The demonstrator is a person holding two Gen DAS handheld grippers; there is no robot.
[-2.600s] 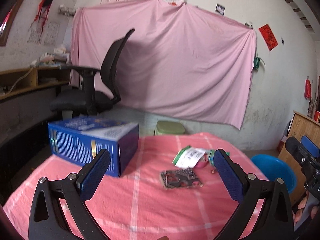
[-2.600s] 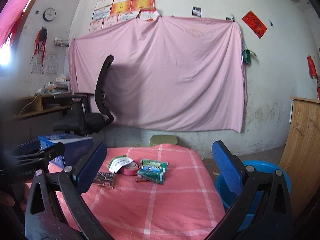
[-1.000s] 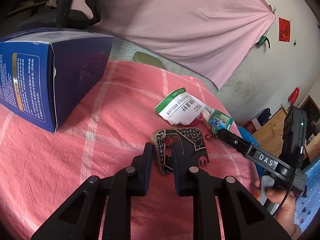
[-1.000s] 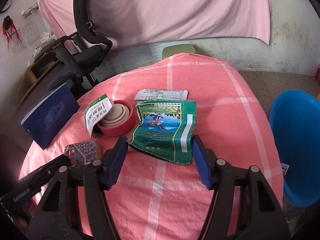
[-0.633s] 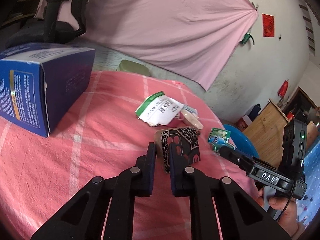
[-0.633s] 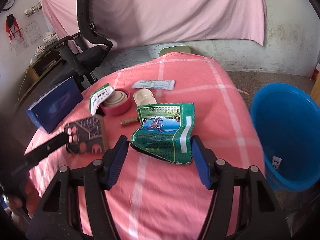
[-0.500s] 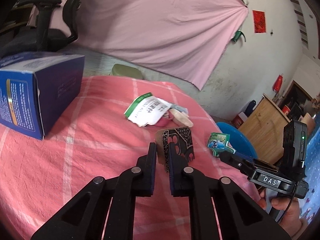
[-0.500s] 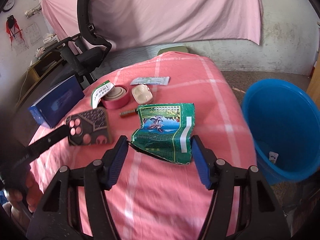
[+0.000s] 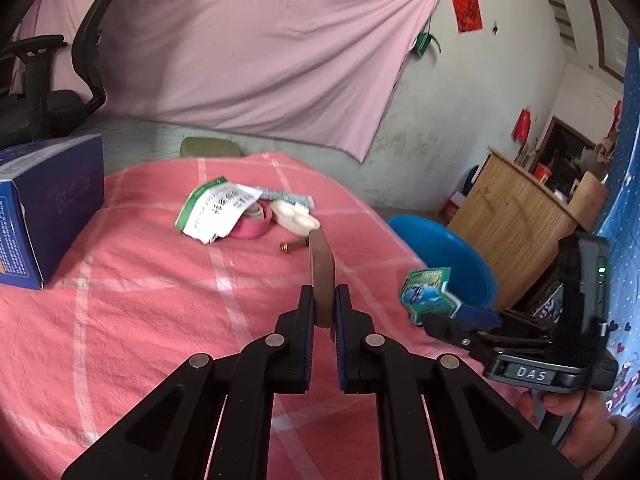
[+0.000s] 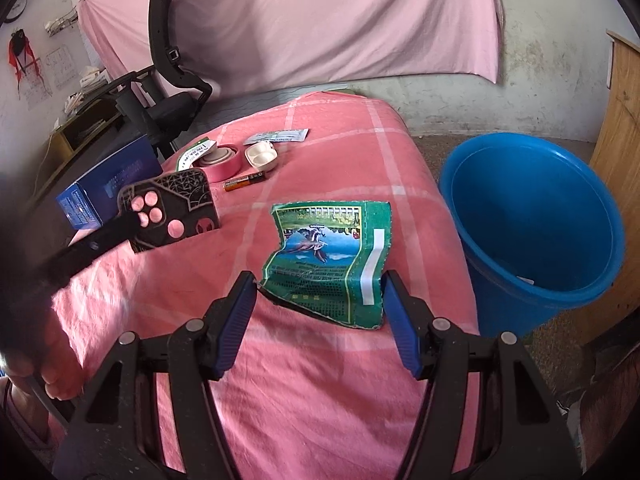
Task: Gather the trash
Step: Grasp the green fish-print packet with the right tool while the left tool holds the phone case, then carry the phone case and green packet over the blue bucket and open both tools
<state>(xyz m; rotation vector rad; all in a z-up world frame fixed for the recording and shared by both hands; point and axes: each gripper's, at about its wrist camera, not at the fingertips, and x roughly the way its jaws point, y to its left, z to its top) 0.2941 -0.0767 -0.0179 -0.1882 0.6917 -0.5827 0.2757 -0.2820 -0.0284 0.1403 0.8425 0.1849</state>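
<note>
The green snack wrapper (image 10: 332,264) is lifted clear of the pink checked cloth that covers the surface (image 10: 320,400), spanned flat between the fingers of the right gripper (image 10: 320,320), which stand wide yet press on its two side edges; its printed face is up and its long axis runs away from the fingers toward the far side. The blue bucket (image 10: 536,216) stands on the floor just off the surface's right edge, its mouth open upward and nearly empty. That is the relation the coming move turns on: the bucket lies to the right of the wrapper, and the right hand is the nearer of the two, so it probably has only to carry the wrapper rightward past the edge and let go. The left gripper (image 9: 323,308) has its fingers closed on a black patterned phone case (image 10: 170,210), seen edge-on in its own view and standing up from the fingers; its jaws have just been closing with the case between them. It sits farther left, so it has more surface to cross. Left lying at the far end are a pink tape roll (image 10: 224,160) with a torn white-and-green label (image 9: 216,210) draped over it, a white earbud case (image 10: 262,156), a battery (image 10: 244,181) and a flat sachet (image 10: 280,135). A blue box (image 9: 44,208) stands at the left edge.
</note>
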